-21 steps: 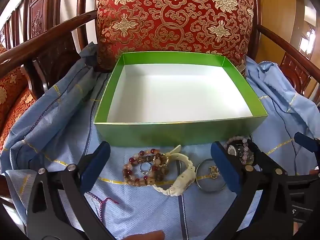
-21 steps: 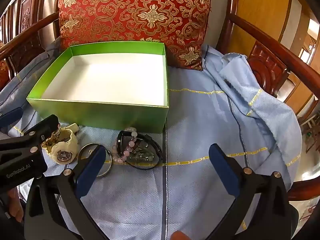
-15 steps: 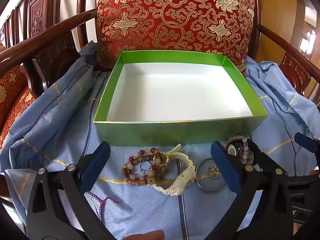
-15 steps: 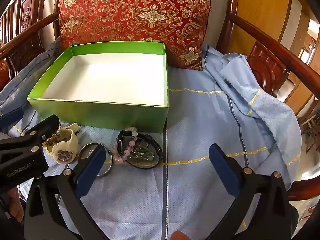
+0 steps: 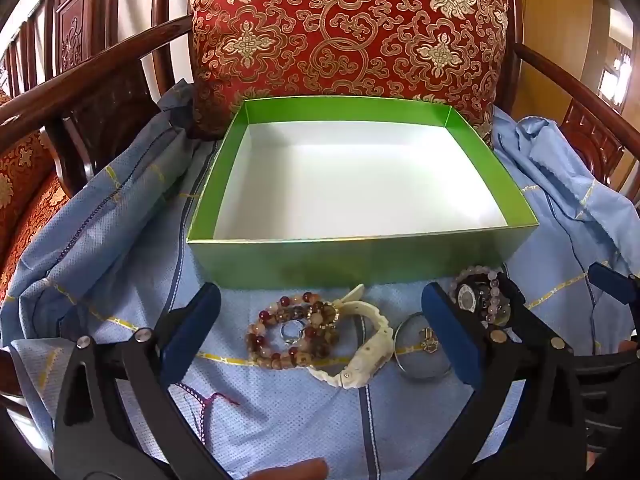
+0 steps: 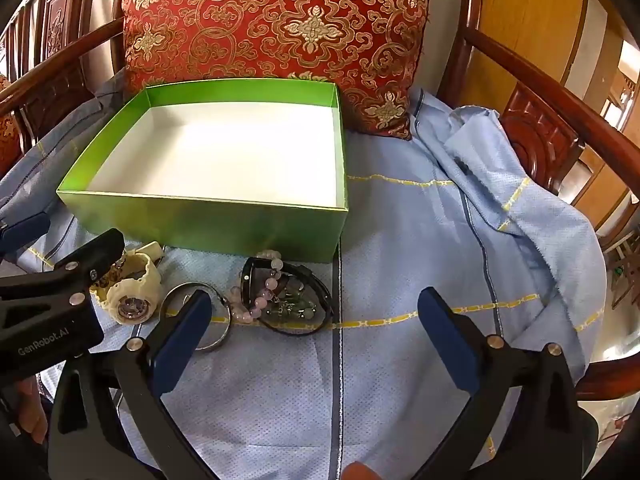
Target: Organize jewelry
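An empty green box (image 5: 360, 256) with a white inside (image 6: 208, 224) stands on a blue cloth. In front of it lie a red-and-brown bead bracelet (image 5: 294, 330) with a small ring (image 5: 291, 330) in its middle, a cream watch (image 5: 366, 350) (image 6: 130, 298), a metal bangle (image 5: 420, 350) (image 6: 212, 320), a black watch (image 6: 288, 296) and a pink bead bracelet (image 6: 266, 288) (image 5: 480, 292). My left gripper (image 5: 320, 332) is open, just above the bead bracelet and cream watch. My right gripper (image 6: 316, 328) is open, near the black watch.
A red and gold cushion (image 5: 352, 28) leans behind the box. Dark wooden armrests (image 5: 92, 72) (image 6: 560, 92) run along both sides. The blue cloth (image 6: 500, 216) is bunched up at the right and left (image 5: 100, 216).
Both grippers have barely moved; the view has shifted only slightly. The jewelry and the box lie as before.
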A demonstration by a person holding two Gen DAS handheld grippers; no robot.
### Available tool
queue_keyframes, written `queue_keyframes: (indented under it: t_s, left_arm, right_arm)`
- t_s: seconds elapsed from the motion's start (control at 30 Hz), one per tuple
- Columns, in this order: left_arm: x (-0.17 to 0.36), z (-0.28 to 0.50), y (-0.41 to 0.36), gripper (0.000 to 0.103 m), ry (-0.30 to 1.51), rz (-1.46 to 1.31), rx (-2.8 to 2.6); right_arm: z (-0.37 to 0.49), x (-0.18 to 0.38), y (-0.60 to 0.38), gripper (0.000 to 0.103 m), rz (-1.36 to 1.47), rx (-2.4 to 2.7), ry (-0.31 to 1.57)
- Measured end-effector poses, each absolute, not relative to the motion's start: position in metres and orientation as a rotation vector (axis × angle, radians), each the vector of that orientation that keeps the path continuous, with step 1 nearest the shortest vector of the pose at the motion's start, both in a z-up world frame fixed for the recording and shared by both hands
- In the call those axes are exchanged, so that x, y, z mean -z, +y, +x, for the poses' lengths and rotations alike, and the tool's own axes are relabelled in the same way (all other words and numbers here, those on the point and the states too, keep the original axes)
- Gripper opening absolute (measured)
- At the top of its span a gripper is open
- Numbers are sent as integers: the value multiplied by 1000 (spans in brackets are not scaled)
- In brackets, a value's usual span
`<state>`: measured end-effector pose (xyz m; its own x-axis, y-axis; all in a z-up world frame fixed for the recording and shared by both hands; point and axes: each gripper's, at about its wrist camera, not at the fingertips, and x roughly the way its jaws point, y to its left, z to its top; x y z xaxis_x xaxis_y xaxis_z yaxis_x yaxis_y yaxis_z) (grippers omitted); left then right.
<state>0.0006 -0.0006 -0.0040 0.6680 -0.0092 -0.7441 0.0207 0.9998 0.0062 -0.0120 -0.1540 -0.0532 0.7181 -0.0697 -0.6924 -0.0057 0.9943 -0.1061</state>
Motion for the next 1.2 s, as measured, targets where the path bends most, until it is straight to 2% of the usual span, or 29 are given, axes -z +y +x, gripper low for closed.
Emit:
queue_keyframes:
  t_s: [1.2]
  left_arm:
    - [6, 1, -1, 99, 846, 31, 15]
  right_arm:
    - [-16, 55, -151, 100, -99, 36, 770]
